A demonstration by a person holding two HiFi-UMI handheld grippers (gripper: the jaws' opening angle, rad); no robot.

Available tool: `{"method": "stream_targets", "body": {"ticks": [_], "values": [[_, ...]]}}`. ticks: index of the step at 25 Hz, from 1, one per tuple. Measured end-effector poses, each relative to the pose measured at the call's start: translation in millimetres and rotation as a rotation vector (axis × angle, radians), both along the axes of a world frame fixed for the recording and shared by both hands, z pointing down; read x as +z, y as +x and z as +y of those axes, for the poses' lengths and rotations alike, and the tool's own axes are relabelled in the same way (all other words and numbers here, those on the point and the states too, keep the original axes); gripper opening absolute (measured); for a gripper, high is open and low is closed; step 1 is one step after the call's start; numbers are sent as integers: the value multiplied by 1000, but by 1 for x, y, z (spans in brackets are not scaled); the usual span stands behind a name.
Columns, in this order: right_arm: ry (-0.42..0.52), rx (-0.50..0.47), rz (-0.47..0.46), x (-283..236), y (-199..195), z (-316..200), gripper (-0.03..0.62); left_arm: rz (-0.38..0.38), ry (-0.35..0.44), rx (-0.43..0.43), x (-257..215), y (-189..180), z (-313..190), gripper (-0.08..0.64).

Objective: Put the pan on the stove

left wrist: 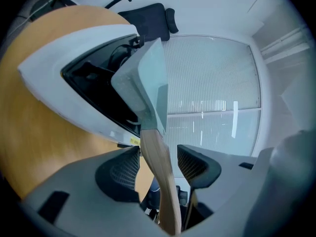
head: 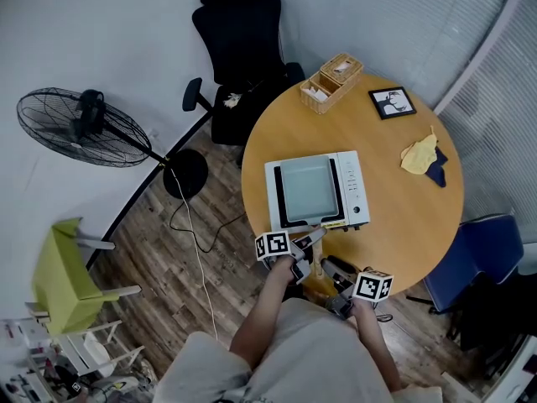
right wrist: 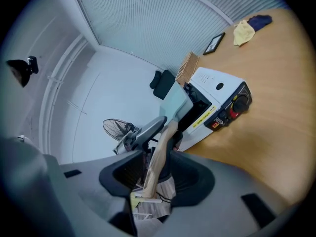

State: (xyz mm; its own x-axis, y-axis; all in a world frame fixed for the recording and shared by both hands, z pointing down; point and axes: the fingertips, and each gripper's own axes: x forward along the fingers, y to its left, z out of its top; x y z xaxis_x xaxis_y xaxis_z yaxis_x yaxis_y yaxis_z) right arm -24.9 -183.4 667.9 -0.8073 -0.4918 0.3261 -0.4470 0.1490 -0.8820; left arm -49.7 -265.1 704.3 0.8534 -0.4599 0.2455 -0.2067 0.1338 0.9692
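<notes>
A square grey pan (head: 309, 183) sits on the white tabletop stove (head: 352, 187) on the round wooden table (head: 403, 217). Its wooden handle (head: 316, 232) sticks out over the near edge toward me. My left gripper (head: 309, 243) stands open around the handle (left wrist: 158, 157), a pad on either side and a gap showing at the right pad (left wrist: 197, 164). Behind it, my right gripper (head: 334, 269) is open too, with the handle's end (right wrist: 159, 154) running between its jaws. In the right gripper view the pan (right wrist: 175, 102) lies on the stove (right wrist: 217, 85).
A wicker basket (head: 331, 82), a framed picture (head: 392, 102) and a yellow cloth (head: 419, 154) lie on the far half of the table. A black office chair (head: 243, 40) and a floor fan (head: 80, 128) stand beyond; a blue chair (head: 474, 254) is at the right.
</notes>
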Motion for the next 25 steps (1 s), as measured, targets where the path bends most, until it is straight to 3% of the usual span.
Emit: {"method": "stream_targets", "body": {"ticks": [6,11,17,25], "values": [[74,11,96,-8,13,-13,173,-78,47,-11,-5,-13,7,247],[151,-18,173,-17,15,-25,173,-190,121,-21,-14,-30,13,247],[244,-38,251,-31,14,-37,172,-366,240,-13,-31,-48,24,247],[356,-44,433,-40,23,-39,173,-599,398,-8,-51,-60,40,247]]}}
